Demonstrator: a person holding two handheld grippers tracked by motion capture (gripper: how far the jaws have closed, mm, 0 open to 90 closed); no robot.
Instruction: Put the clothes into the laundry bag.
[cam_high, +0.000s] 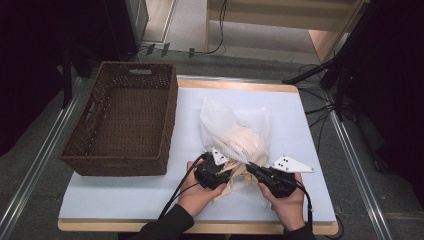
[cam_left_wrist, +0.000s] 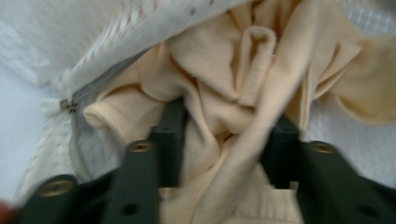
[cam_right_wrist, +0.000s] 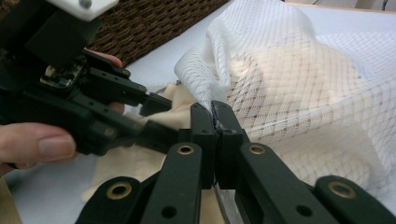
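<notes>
Here, a white mesh laundry bag (cam_high: 235, 131) lies on the table (cam_high: 125, 195), at the centre, just right of the brown wicker basket (cam_high: 125, 117). A cream cloth (cam_left_wrist: 224, 88) comes out of the bag's near, unzipped mouth. The left gripper (cam_high: 226, 167) is at that mouth w/ its jaws partly apart, and folds of the cloth lie between them; I cannot tell if the pads press it. The right gripper (cam_right_wrist: 215, 122) is closed tight on the bag's mesh edge, near the zipper (cam_left_wrist: 100, 81). Both hands are at the near edge of the table.
</notes>
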